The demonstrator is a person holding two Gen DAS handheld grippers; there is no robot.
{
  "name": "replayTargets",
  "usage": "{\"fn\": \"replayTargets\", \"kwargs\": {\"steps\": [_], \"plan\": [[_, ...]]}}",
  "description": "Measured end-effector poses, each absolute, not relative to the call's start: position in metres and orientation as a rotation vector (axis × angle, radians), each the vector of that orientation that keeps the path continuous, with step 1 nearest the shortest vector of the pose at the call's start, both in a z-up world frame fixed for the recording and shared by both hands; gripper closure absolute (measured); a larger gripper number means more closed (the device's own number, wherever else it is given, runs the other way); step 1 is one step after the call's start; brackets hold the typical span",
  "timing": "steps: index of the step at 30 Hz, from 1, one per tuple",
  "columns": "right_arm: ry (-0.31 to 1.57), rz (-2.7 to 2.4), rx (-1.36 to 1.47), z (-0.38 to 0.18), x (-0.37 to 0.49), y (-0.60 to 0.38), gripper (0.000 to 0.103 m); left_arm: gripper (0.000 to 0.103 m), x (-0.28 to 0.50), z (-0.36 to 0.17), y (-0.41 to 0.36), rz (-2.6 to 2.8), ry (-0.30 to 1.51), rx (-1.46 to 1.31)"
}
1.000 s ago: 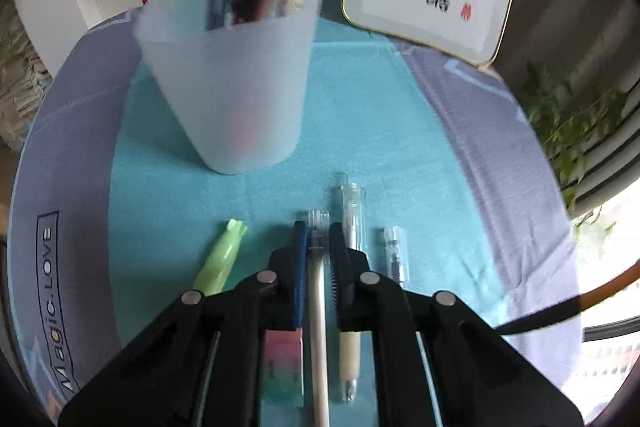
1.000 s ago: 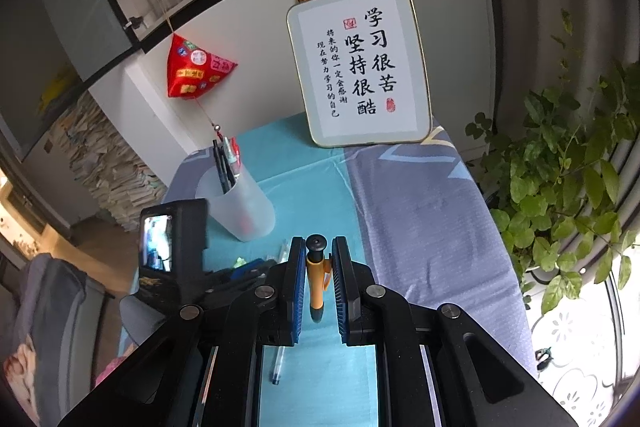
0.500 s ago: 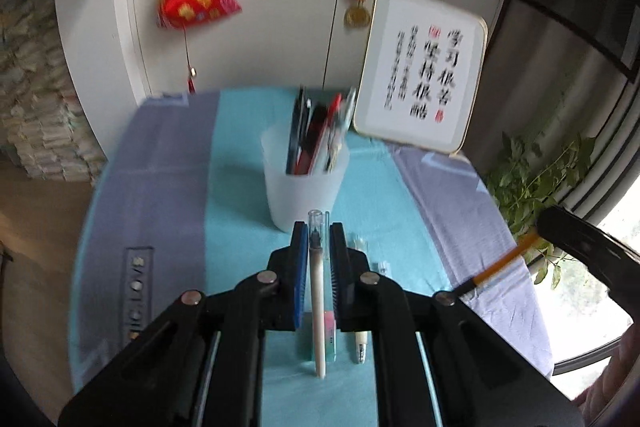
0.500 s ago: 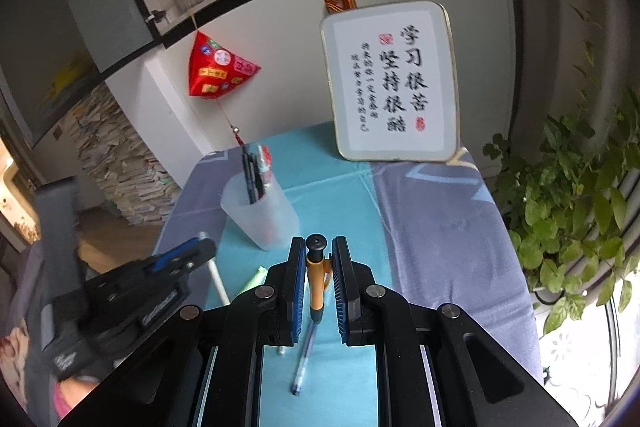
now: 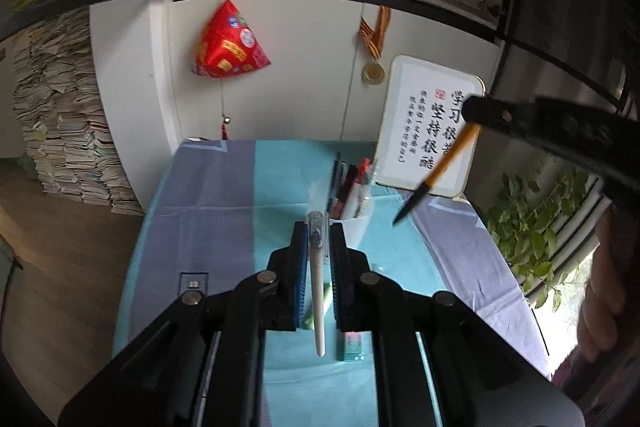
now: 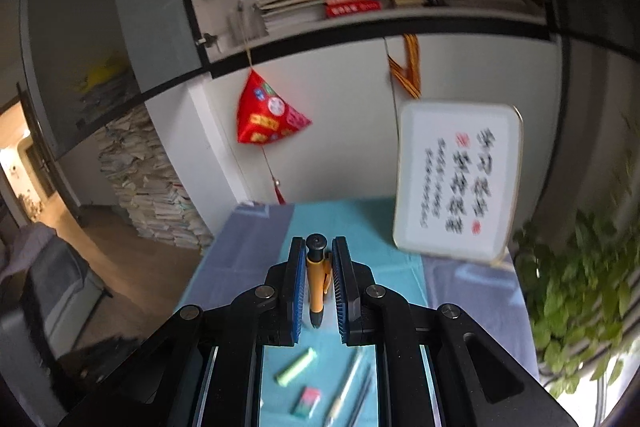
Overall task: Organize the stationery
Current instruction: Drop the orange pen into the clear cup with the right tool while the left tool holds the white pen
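My left gripper (image 5: 318, 227) is shut on a white pen (image 5: 318, 283) with a clear cap, held above the table. Behind its fingers stands the frosted pen cup (image 5: 362, 227), partly hidden, with several pens (image 5: 352, 187) sticking out. My right gripper (image 6: 316, 243) is shut on an orange pen (image 6: 315, 283) whose black tip hangs down. In the left wrist view that right gripper (image 5: 474, 119) and orange pen (image 5: 446, 163) hang above and to the right of the cup. A green highlighter (image 6: 298, 366), an eraser (image 6: 307, 401) and two pens (image 6: 348, 387) lie on the teal cloth.
A framed calligraphy board (image 5: 428, 127) leans at the table's back right. A red pyramid ornament (image 5: 228, 43) and a medal (image 5: 373, 71) hang on the wall. A leafy plant (image 5: 528, 227) is at the right, and paper stacks (image 5: 60, 131) on the floor at left.
Both grippers rose. The left one lifted the white pen off the cloth and drew back from the cup. The right one carried the orange pen in over the cup's right side.
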State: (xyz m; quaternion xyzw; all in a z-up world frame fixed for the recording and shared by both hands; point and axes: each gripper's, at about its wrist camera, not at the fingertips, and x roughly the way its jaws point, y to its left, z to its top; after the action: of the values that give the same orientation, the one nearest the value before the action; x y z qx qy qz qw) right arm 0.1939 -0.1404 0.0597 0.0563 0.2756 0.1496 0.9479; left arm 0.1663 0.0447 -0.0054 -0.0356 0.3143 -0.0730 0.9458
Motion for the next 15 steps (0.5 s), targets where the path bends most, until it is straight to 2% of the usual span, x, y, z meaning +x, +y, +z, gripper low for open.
{"fn": "replayTargets", "kwargs": {"steps": [15], "plan": [[0.651, 0.248, 0.024, 0.022, 0.255, -0.093, 0.089, 0.094, 0.154, 0.000, 0.080, -0.066, 0.606, -0.084]]}}
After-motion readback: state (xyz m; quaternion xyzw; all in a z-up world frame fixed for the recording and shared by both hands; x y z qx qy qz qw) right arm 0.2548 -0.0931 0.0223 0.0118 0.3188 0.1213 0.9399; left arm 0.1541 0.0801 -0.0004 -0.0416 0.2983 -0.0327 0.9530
